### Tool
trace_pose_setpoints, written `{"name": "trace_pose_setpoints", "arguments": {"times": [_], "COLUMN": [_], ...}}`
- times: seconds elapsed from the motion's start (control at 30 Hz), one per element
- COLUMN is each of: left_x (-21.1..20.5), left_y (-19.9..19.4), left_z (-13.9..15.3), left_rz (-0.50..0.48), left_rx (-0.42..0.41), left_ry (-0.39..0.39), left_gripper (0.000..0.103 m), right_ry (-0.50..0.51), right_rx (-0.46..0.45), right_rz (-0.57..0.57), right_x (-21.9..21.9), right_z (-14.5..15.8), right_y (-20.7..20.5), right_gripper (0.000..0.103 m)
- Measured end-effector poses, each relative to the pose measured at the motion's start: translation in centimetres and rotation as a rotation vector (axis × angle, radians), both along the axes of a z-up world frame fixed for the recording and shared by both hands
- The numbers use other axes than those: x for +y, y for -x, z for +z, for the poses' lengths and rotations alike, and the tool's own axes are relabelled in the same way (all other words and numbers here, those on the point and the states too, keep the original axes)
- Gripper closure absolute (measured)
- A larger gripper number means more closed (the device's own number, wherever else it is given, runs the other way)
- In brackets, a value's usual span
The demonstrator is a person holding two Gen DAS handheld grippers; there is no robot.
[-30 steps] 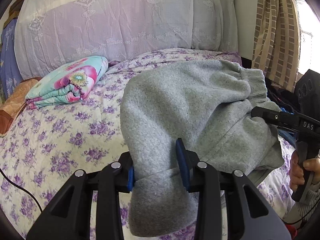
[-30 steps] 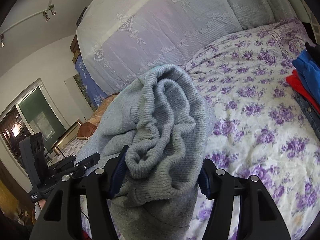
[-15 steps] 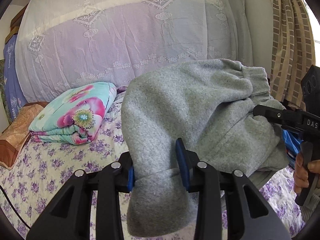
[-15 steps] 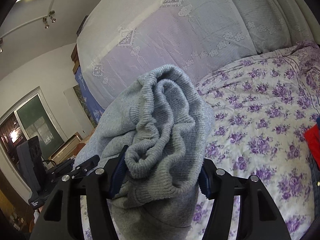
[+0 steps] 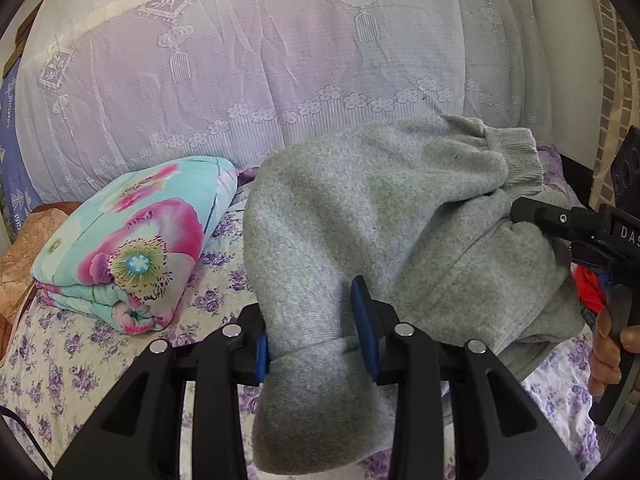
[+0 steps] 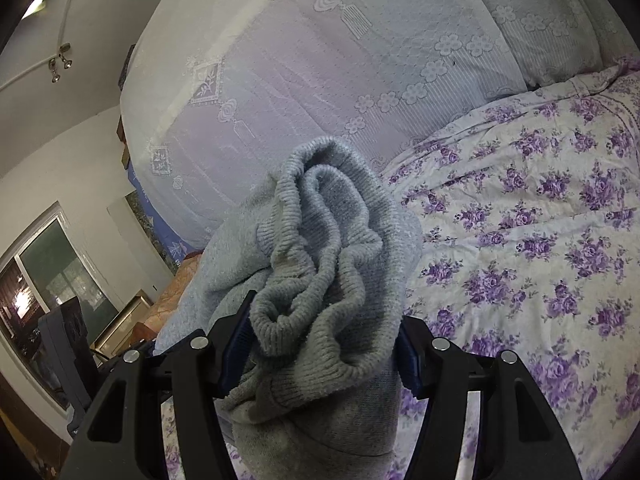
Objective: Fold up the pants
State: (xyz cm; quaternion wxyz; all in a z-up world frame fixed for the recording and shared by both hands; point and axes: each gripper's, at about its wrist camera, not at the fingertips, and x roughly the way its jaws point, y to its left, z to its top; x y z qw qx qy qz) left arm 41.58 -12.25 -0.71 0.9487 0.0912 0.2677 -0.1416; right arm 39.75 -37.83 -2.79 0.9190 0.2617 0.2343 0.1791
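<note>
1. Bedroom setting: bed [image 6: 560, 216] with purple-flowered sheet, lace-covered headboard [image 5: 256, 64] behind it. Folded floral quilt [image 5: 128, 248] lies on the sheet at left in the left wrist view; window and furniture visible beyond the bed's edge in the right wrist view.
2. Pants [image 5: 384, 216]: grey fleece sweatpants, held up off the sheet between both tools, bunched, not yet laid flat. Lower folds hang down toward the bed; whether they touch it cannot be told.
3. Left hand-held gripper [image 5: 316, 332]: clenched on a gathered thickness of fleece, a loose end drooping below the pads.
4. Right hand-held gripper [image 6: 324, 344]: clenched on the ribbed band [image 6: 320, 248], which is crumpled into several loops between the pads. Waistband or cuff: cannot tell.
5. Handling, judged: soft, thick, limp cloth; moderate weight, no stiffness, so it sags wherever unsupported. Fleece nap looks grippy, low slip risk. Nothing fragile.
6. Hold points, judged: ribbed bands and seams are the firmest places. The present bunched holds carry the cloth well but give poor edge control; corners would be better for a clean fold.
7. Room: wide bare sheet to the right in the right wrist view. Quilt limits the left side, headboard the far side. Something red [image 5: 586, 288] sits near the right tool.
</note>
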Motion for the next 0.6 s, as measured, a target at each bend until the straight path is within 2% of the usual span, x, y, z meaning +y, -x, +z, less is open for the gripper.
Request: {"name": "trace_pose_setpoints", "arguments": {"times": [0.27,0.4,0.47,0.6], "left_x": [-1.9,-2.4,-2.4,-3.0], "left_y": [-8.0,-11.3,-12.3,-11.6], "left_z": [-5.2,-9.5,-11.8,-12.1], "left_rz": [0.006,0.02,0.036,0.037], "left_rx": [0.08,0.174,0.22,0.161], "left_ry": [-0.002,-0.011,-0.023,-0.073], "left_gripper": [0.069,0.069,0.068,0.064], "right_ry": [-0.003,0.075,0.114,0.139], "right_rx": [0.083,0.126,0.177,0.199], "right_rz": [-0.035,-0.047,-0.053,-0.064], "right_x": [-1.5,-1.1,-0.7,-0.8], "right_z": [-5.2,-8.4,-10.7,-11.8], "right_y": [-7.2,-9.9,-11.0,-11.4], "right_gripper": [0.042,0.042,0.041,0.035]}}
